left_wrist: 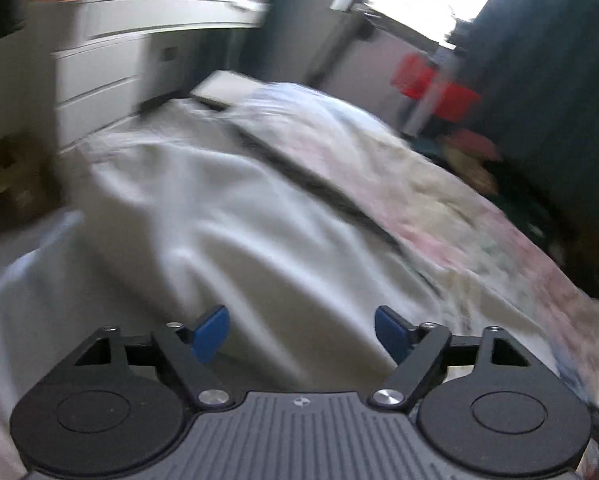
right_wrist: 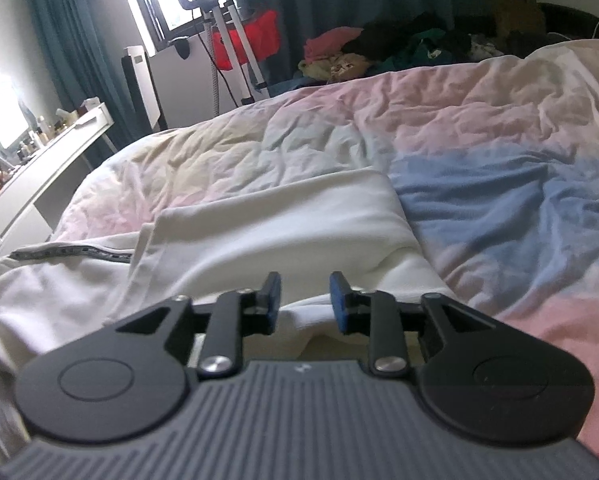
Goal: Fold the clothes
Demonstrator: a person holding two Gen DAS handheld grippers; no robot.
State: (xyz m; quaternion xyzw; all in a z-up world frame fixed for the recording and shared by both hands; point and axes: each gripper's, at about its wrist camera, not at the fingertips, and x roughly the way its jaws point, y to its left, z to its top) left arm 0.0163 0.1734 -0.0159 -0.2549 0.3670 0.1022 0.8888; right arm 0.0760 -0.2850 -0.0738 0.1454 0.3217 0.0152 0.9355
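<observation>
While both claws, left claw (left_wrist: 301, 330) and right claw (right_wrist: 304, 302), hang spread, I'd pinch the seemingly half-folded white cotton garment (right_wrist: 267, 224) at its edge.

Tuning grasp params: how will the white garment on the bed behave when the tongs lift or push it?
The white garment looks floppy: it lies in soft folds, so it would likely sag and drape from either tongs. Pushed, it would probably bunch rather than slide, since the quilt beneath is wrinkled and soft. It seems light, thin cloth.
</observation>
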